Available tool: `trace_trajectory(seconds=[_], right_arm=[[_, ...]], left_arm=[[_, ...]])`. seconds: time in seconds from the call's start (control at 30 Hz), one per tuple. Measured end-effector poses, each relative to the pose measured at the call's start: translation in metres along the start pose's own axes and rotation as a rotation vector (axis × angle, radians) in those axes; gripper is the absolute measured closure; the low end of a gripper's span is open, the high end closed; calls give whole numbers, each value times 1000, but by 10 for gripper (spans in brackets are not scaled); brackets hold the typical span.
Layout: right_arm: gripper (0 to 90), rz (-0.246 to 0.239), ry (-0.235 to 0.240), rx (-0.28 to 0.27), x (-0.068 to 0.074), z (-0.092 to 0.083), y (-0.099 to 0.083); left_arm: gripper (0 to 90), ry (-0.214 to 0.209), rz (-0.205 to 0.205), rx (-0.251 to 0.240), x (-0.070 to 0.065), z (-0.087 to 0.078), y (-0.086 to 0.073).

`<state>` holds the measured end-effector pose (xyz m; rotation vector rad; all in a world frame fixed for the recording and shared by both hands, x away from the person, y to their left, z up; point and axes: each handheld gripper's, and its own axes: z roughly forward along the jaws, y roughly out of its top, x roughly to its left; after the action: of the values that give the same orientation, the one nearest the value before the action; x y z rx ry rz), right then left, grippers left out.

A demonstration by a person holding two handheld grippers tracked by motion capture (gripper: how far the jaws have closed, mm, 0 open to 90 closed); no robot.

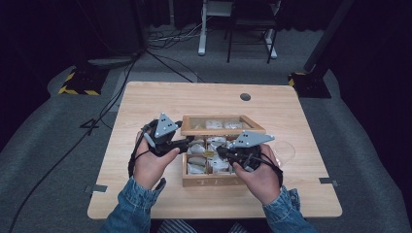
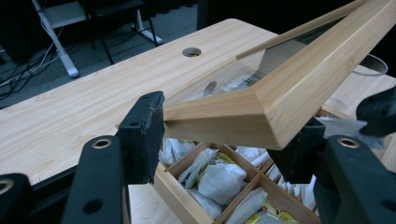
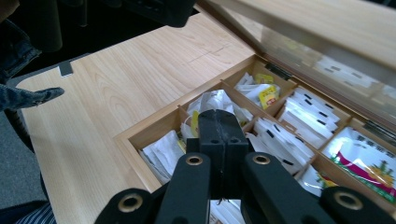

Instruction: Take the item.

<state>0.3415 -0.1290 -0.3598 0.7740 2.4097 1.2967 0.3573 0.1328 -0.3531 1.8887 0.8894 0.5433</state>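
The left tongs [image 2: 224, 135] are clamped on a corner of the glass-paned wooden lid [image 2: 299, 88], holding it tilted open above the tea box [image 1: 214, 180] on the desk [image 1: 145, 104]. The right tongs [image 3: 223, 135] are pressed together over the middle compartments, perhaps pinching a tea bag [image 3: 215, 103], though I cannot tell. If the corner grip slips, the lid would likely drop onto the right tongs and the bags.

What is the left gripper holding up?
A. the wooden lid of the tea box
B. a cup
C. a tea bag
A: the left gripper has its jaws on either side of the corner of the wooden lid, holding it raised above the tea bags.
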Motion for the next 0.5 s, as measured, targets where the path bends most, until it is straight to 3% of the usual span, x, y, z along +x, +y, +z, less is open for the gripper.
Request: trace_trajectory(seconds=[0.5], right_arm=[[900, 31, -60, 0, -19, -26, -5]], left_arm=[[416, -5, 2, 1, 1, 0, 0]])
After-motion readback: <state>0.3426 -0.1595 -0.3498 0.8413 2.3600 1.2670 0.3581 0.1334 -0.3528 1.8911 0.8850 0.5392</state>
